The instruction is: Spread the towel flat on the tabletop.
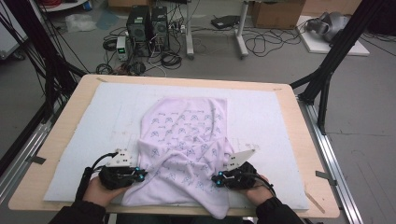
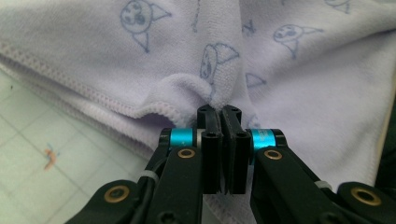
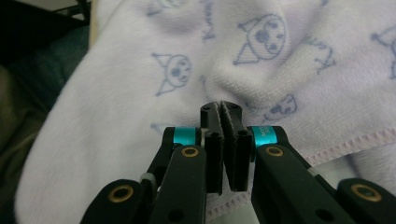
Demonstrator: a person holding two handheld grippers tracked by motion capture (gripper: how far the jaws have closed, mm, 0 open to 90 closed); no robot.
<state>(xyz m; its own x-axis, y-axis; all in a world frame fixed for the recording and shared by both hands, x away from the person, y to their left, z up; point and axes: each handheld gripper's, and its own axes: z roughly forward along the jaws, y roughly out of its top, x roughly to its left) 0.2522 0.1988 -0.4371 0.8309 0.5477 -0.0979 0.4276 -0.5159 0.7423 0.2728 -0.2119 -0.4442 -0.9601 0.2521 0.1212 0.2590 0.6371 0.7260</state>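
Observation:
A pale lilac towel (image 1: 187, 130) printed with small blue cartoon faces lies rumpled on the white mat, its near end hanging over the table's front edge. My left gripper (image 1: 140, 175) is at the towel's near left edge. In the left gripper view my left gripper (image 2: 219, 109) has its jaws together, pinching a puckered fold by the stitched hem of the towel (image 2: 303, 70). My right gripper (image 1: 215, 179) is at the towel's near right side. In the right gripper view my right gripper (image 3: 220, 106) is shut on a raised fold of the towel (image 3: 116, 116).
A white foam mat (image 1: 93, 121) covers most of the wooden table (image 1: 299, 140). Black frame posts (image 1: 327, 70) stand at the table's sides. On the floor beyond are computer towers (image 1: 147, 28), tangled cables and a cardboard box (image 1: 275, 11).

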